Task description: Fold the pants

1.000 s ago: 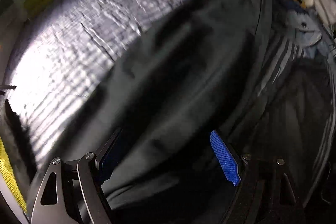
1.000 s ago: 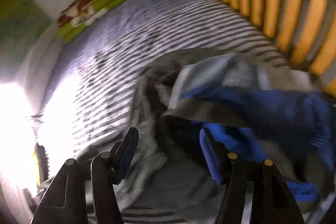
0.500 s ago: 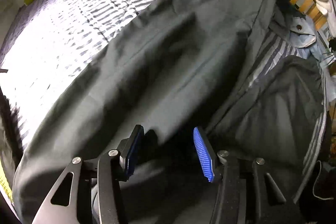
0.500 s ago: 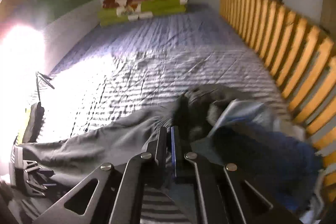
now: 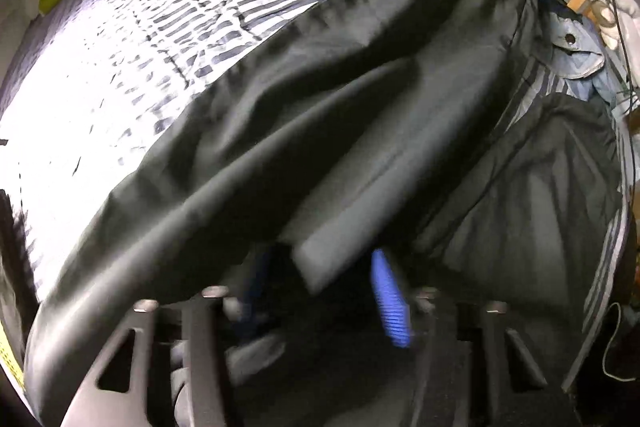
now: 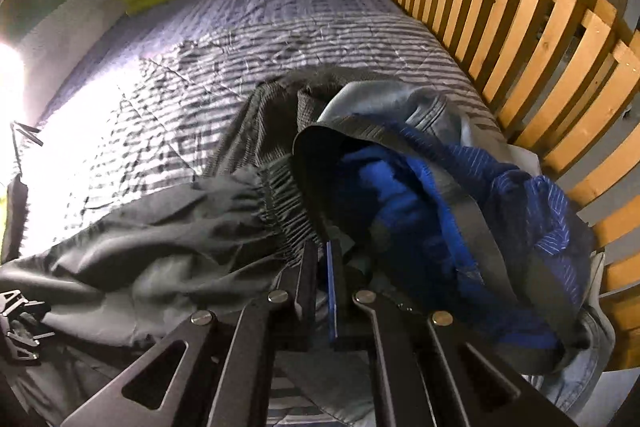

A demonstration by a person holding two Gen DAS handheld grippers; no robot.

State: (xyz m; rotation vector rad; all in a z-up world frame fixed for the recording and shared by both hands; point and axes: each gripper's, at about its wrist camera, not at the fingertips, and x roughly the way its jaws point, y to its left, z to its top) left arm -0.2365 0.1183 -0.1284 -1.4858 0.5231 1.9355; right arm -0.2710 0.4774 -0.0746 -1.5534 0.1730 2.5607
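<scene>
Right wrist view: dark pants (image 6: 168, 239) spread across striped bedspread (image 6: 224, 39), elastic waistband pinched in right gripper (image 6: 322, 267) — jaws closed tight on it. Left gripper (image 5: 320, 291) blurred, jaws apart — hem end between them, grip not discernible. Beside the waistband, blue clothes pile (image 6: 460, 211) against wooden slat rail (image 6: 520, 27).

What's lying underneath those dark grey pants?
The dark grey pants lie spread on the grey-and-white striped bedspread, which shows around them. Whatever else sits beneath stays covered.
</scene>
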